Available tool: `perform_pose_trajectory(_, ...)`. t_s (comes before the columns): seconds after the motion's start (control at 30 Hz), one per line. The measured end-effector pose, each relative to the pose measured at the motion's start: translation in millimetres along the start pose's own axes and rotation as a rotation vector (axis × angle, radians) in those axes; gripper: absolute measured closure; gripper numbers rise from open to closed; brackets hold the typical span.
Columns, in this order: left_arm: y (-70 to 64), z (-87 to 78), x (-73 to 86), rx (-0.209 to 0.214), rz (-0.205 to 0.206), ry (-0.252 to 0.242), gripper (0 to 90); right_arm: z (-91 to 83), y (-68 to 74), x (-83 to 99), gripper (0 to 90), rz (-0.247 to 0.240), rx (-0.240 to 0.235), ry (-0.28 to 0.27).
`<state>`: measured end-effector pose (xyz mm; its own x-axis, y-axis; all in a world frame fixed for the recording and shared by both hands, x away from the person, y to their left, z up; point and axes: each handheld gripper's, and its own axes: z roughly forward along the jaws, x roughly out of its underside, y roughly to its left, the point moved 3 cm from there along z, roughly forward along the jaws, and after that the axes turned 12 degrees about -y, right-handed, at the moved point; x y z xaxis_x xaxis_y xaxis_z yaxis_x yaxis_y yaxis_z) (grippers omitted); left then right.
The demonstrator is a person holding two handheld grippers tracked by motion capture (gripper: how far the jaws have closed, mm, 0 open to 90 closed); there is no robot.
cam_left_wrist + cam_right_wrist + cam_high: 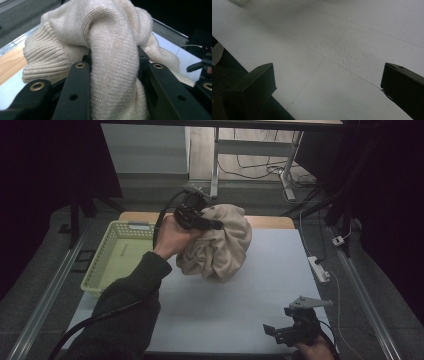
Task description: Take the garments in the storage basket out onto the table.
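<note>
Left gripper (216,224): jaws clamped on a thick fold of the beige sweater (222,245) — knit bulges up between them.
Sweater: bunched, lifted at the table's (240,305) far middle, just right of the basket (107,250).
Right gripper (328,82): jaws wide apart over bare white tabletop — holding nothing, at the near right edge.

A soft, ribbed beige knit sweater (110,50) is seen against matt black jaws with brass-coloured rivets — upper left, a perforated pale-green plastic basket (107,270) — while a faintly pebbled matt white table (342,47) is shown.
</note>
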<state>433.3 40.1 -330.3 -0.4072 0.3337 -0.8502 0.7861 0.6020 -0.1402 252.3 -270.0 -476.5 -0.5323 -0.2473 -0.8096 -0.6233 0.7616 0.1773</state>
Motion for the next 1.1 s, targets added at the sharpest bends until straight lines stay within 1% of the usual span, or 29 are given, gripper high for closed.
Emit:
perform_pose_trajectory(0.33, 4.2, 32.8, 29.0, -0.011, -0.016, 0.07, 67.4, 0.0, 0.4, 0.0, 0.0, 0.0, -0.001, 0.002)
perform_pose_trajectory(0.47, 5.7, 44.6, 42.1, -0.023, -0.016, 0.105, 67.2, 0.0, 0.6, 0.0, 0.0, -0.001, -0.004, 0.005)
perform_pose_trajectory(0.57, 7.9, 52.8, 52.7, -0.025, -0.031, 0.12, 67.1, 0.3, 0.9, 0.2, 0.0, -0.001, -0.005, 0.003)
perform_pose_trajectory(0.7, 10.0, 60.6, 65.1, -0.025, -0.042, 0.137, 66.9, 0.3, 0.7, 0.2, 0.0, -0.003, -0.007, 0.005)
perform_pose_trajectory(0.93, 12.0, 71.6, 85.9, -0.031, -0.05, 0.171, 66.1, 0.2, 1.0, 0.2, 0.0, -0.007, -0.003, 0.007)
perform_pose_trajectory(1.03, 13.6, 74.8, 93.4, -0.028, -0.058, 0.182, 65.6, 0.4, 1.0, 0.2, 0.0, -0.009, -0.002, 0.007)
perform_pose_trajectory(1.1, 14.4, 77.7, 98.7, -0.017, -0.068, 0.189, 65.3, 0.3, 1.0, 0.2, 1.3, -0.012, 0.0, 0.006)
